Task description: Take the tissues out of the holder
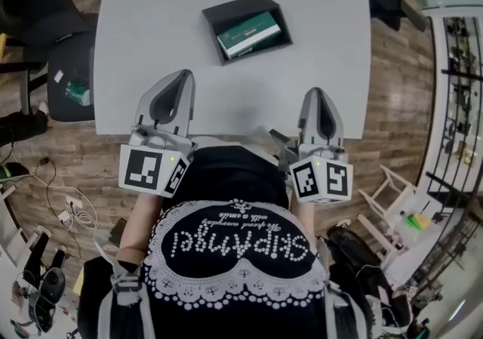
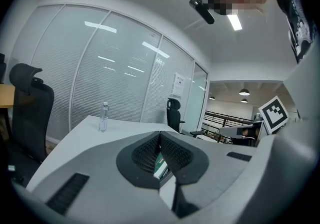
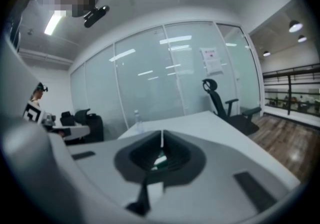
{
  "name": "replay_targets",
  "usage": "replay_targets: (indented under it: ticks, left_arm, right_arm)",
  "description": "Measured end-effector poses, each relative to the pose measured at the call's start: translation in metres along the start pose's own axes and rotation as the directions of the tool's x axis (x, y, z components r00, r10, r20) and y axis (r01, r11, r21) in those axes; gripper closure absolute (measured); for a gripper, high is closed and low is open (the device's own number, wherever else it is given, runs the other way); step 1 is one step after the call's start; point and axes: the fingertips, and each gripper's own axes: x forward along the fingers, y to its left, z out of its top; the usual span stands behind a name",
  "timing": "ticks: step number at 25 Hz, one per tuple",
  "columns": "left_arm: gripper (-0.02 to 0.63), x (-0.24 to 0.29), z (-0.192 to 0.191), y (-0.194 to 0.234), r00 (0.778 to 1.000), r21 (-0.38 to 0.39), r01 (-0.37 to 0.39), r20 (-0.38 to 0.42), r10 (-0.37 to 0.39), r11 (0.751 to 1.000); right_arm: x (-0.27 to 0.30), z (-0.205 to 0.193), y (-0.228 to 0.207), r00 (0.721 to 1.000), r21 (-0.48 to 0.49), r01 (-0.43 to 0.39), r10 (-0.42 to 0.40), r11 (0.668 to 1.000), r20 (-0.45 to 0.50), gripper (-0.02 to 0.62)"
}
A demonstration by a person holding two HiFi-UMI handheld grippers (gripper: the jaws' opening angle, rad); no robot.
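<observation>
Tissues (image 1: 250, 35): upper centre, in holder (image 1: 215, 20), long axis slanting up-right.
Left gripper (image 1: 179, 77): closed, empty, below-left.
Right gripper (image 1: 317, 93): closed, empty, below-right.

Quantities: one holder (image 1: 238, 9), one tissue pack (image 1: 249, 34), one water bottle (image 2: 103, 116), one worktop (image 1: 151, 13), two grippers: left gripper (image 1: 179, 75), right gripper (image 1: 315, 93).

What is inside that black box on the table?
A green-and-white tissue pack lies flat inside the black holder, filling much of it. Whatever may lie beneath the pack is covered and cannot be seen.
</observation>
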Motion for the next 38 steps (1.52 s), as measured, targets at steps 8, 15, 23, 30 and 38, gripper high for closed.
replay_targets:
  ticks: [8,15,23,30,38]
  left_arm:
    - [0.583,0.002,0.004,-0.004,1.000,0.006,-0.025,0.016,0.025,1.000]
    - [0.583,0.007,0.003,-0.006,1.000,0.020,-0.009,0.000,0.009,1.000]
    - [0.578,0.020,0.003,-0.003,0.999,0.058,0.009,-0.036,-0.007,0.998]
    - [0.473,0.056,-0.004,-0.013,0.986,0.126,0.119,-0.129,-0.103,0.985]
    - [0.355,0.106,-0.026,-0.025,0.956,0.165,0.214,-0.238,-0.171,0.963]
  right_arm:
    - [0.008,0.006,-0.002,0.999,-0.006,-0.039,0.039,0.999,0.011,0.561]
    - [0.008,0.005,-0.007,0.999,0.001,-0.033,0.033,0.999,0.008,0.561]
    - [0.003,0.002,-0.013,1.000,0.020,-0.020,0.020,1.000,0.008,0.561]
    - [-0.004,-0.001,-0.024,1.000,0.043,0.013,-0.013,0.999,0.005,0.561]
    - [-0.013,-0.008,-0.046,0.998,0.071,0.070,-0.070,0.995,-0.010,0.561]
